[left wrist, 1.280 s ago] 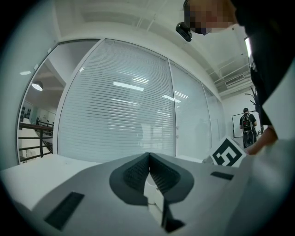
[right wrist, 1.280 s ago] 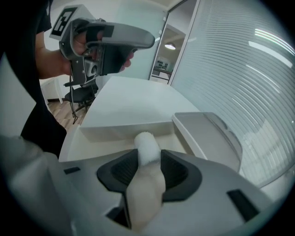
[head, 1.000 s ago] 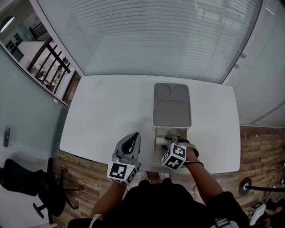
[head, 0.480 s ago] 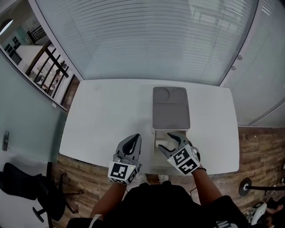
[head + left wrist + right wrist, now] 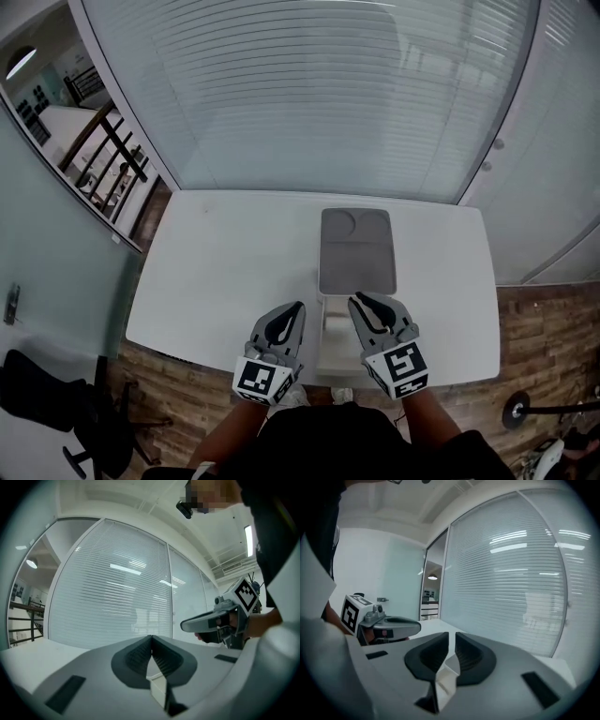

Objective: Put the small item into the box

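**Small item out of sight, box open**

Small item not seen in any view; prob. down inside box, lower centre of head view, but interior can't be made out. Likely light, fit for a pinch across its narrow sides; stiffness and slipperiness not tellable. Grey lid lying flat, open, just above box at frame centre. Left gripper pressed together, empty. Right gripper w/ narrow gap, closing on nothing.
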{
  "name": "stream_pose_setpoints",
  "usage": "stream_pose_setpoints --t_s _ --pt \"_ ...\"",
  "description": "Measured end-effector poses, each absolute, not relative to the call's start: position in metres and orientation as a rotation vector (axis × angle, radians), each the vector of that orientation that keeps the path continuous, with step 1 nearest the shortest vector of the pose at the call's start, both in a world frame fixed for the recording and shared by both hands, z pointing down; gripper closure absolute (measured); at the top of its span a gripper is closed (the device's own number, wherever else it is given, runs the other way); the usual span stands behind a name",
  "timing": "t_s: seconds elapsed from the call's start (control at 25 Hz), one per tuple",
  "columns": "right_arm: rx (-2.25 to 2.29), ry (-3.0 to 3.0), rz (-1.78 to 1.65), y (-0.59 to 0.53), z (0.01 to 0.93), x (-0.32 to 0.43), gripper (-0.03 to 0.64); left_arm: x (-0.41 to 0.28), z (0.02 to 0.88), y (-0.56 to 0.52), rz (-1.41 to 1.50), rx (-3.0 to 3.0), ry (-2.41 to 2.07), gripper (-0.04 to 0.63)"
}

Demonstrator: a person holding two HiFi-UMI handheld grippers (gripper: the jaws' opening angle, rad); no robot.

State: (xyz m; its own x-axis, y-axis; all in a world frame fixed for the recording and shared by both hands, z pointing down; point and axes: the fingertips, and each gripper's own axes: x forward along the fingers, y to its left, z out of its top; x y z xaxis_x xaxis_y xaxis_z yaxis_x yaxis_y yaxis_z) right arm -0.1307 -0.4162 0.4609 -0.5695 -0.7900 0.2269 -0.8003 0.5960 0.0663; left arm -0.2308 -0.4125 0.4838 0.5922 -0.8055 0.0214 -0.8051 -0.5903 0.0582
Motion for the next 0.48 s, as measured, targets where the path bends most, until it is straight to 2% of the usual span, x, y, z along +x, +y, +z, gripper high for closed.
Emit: stream_pose_setpoints --t_s 0.12,0.48 --pt "1.421 -2.615 0.016 -0.418 0.448 -0.121 0.611 -0.227 0.48 -0.412 -0.002 2.79 -1.39 0.583" --pt "1.561 -2.624 -0.135 -0.415 0.416 -0.102 0.614 -0.216 0.459 -0.413 -0.017 2.848 -1.385 0.583"
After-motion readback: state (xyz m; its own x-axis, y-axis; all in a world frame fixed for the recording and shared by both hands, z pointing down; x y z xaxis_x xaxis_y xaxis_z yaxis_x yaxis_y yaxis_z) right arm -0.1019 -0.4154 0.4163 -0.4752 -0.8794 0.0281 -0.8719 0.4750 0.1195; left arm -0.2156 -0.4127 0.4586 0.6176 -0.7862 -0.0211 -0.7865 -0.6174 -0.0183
